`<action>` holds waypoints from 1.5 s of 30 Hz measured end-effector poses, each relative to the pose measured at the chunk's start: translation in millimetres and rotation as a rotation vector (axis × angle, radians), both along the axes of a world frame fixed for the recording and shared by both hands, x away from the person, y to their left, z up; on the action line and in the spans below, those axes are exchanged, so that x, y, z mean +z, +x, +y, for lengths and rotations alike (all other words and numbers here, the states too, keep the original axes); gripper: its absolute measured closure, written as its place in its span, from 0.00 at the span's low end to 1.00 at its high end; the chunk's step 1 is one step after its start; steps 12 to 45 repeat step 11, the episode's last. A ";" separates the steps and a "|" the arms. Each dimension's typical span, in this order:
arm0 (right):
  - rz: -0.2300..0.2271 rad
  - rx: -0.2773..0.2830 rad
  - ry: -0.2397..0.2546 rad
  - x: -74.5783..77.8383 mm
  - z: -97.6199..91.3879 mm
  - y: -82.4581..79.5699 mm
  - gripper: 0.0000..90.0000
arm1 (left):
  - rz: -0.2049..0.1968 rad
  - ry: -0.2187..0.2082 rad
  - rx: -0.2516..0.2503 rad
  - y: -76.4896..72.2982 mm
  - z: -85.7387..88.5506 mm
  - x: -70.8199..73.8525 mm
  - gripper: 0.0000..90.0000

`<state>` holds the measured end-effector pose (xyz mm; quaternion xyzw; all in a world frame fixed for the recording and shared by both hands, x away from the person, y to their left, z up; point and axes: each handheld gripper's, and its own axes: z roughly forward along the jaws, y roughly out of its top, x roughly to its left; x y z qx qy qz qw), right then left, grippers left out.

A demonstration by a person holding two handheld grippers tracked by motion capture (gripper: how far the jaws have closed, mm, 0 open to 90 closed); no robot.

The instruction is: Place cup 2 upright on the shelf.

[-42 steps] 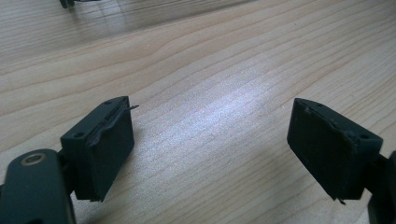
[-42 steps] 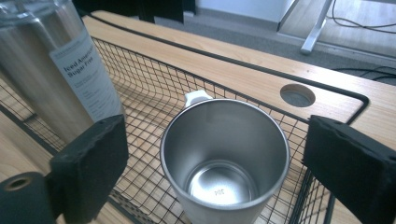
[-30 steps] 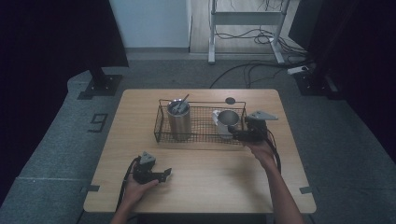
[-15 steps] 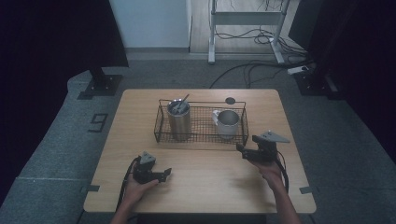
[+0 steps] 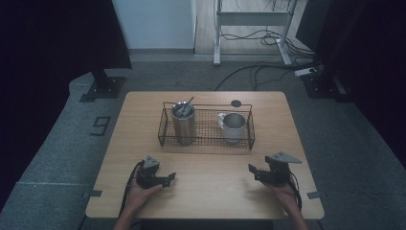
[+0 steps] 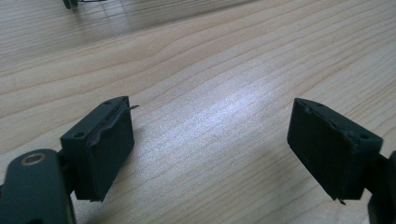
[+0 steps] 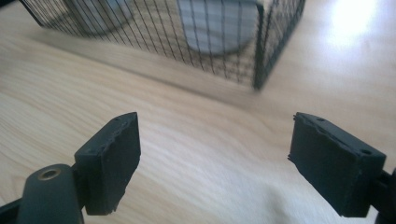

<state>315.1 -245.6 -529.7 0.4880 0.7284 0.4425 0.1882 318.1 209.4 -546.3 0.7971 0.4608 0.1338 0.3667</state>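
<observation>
I saw both tools were matte black: the left gripper (image 5: 168, 179) and the right gripper (image 5: 252, 171) each wore a grey three-cornered plate (image 5: 283, 157), trailed a black cable (image 5: 128, 184), and had blocky rectangular pads (image 6: 109, 149) beside a brass-ringed hole (image 6: 33, 159).

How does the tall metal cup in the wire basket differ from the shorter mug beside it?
The tall metal cup stands at the left end of the wire basket; the mug stands near the right end. The cup is taller and narrower, the mug lower and wider. The cup has no handle, while the mug has one on its left side. A utensil leans out of the cup; the mug looks empty. Both are metal and upright.
</observation>
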 end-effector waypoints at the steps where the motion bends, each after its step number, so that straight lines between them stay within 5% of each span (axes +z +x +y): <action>1: 0.005 -0.003 -0.003 -2.1 -1.7 -0.3 0.18 | 0.000 0.000 0.000 0.0 0.0 0.0 0.16; 11: 0.032 -0.012 -0.039 -9.3 -5.4 -0.5 0.15 | 0.000 0.002 -0.001 -0.2 -0.1 0.0 0.16; 45: 0.032 -0.012 -0.039 -9.3 -5.4 -0.5 0.15 | 0.000 0.002 -0.001 -0.2 -0.1 0.0 0.16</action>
